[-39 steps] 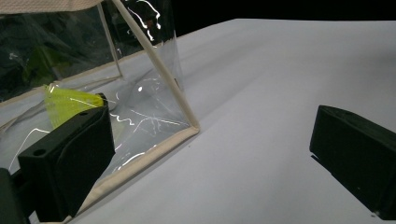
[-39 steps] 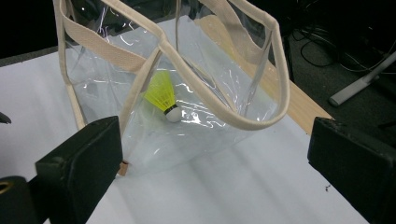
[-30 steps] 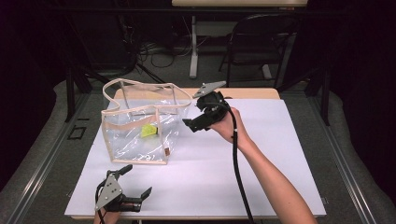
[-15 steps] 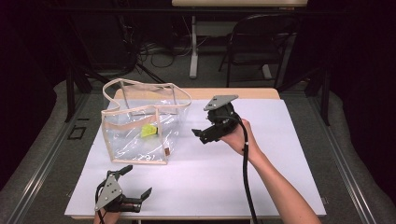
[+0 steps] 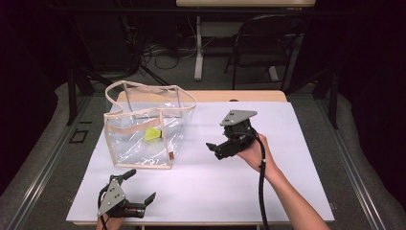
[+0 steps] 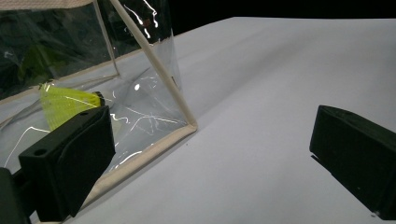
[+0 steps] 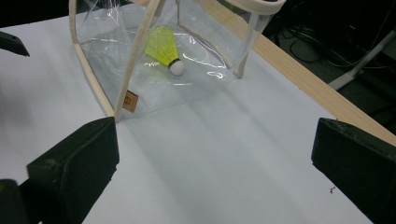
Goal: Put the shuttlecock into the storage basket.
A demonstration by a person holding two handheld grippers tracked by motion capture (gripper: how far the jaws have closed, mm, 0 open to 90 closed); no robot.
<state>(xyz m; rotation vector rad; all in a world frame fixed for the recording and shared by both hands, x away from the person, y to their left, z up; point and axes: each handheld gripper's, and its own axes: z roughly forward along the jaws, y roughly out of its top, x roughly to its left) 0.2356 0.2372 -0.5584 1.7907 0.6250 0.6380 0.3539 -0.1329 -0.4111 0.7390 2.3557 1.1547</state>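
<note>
Shuttlecock count: one, yellow, lying inside the single clear bag.
Two grippers, both empty: left gripper jaws apart near the bag's front corner, right gripper jaws apart beside it.

A white-topped table with a wooden far edge carries a clear bag, its near corner just ahead of the left gripper's fingers.

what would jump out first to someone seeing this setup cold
A clear plastic tote bag with beige trim stands on the white table at its left, a neon yellow shuttlecock lying inside. To its right, the right hand-held gripper is held above the table, jaws open and aimed toward the bag.
</note>
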